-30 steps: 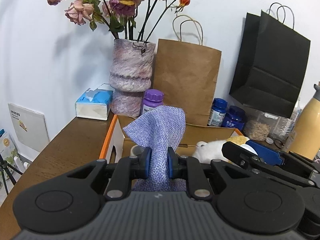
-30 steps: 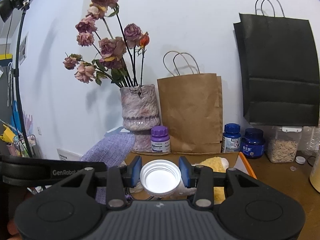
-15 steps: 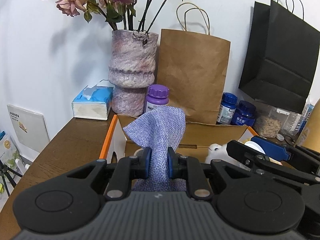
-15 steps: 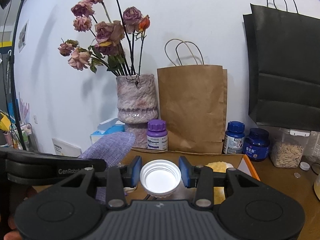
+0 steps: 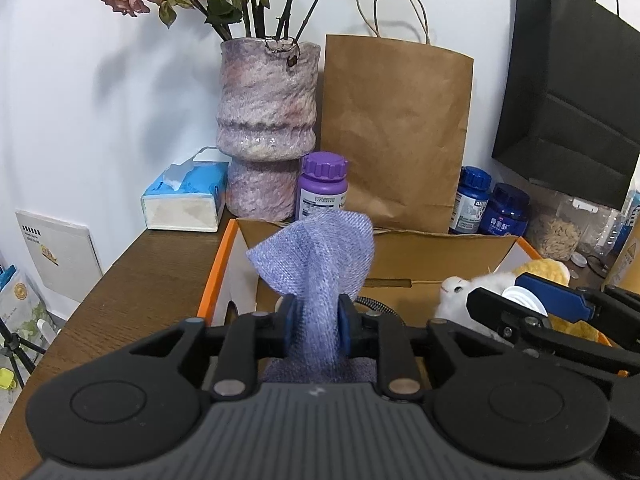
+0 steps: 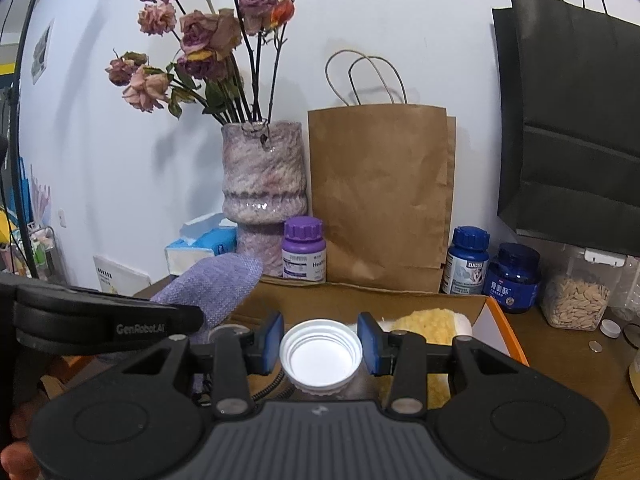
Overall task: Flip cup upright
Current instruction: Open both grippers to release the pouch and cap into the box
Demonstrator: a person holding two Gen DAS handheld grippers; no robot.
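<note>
My right gripper (image 6: pixel 320 346) is shut on a clear cup (image 6: pixel 320 360) with a white threaded rim, blue pads pressing on either side of the rim. The cup's mouth faces the camera, and its body is mostly hidden behind the rim. It hangs over the open cardboard box (image 6: pixel 496 312). My left gripper (image 5: pixel 318 326) is shut on a purple woven cloth (image 5: pixel 316 256) that stands up above the pads over the box's left end. In the left wrist view, the right gripper (image 5: pixel 524 304) and the cup's rim (image 5: pixel 528 300) show at the right.
The orange-edged box (image 5: pixel 212 276) holds a white plush toy (image 5: pixel 456 292) and a yellow one (image 5: pixel 544 270). Behind it stand a vase (image 5: pixel 266 128), a purple bottle (image 5: pixel 322 188), a brown paper bag (image 5: pixel 396 136), two blue bottles (image 5: pixel 506 208) and a tissue box (image 5: pixel 186 196). A black bag (image 6: pixel 576 120) hangs on the wall.
Both grippers have moved closer to the vase and paper bag, over the box. The cloth and the cup stay gripped as before.
</note>
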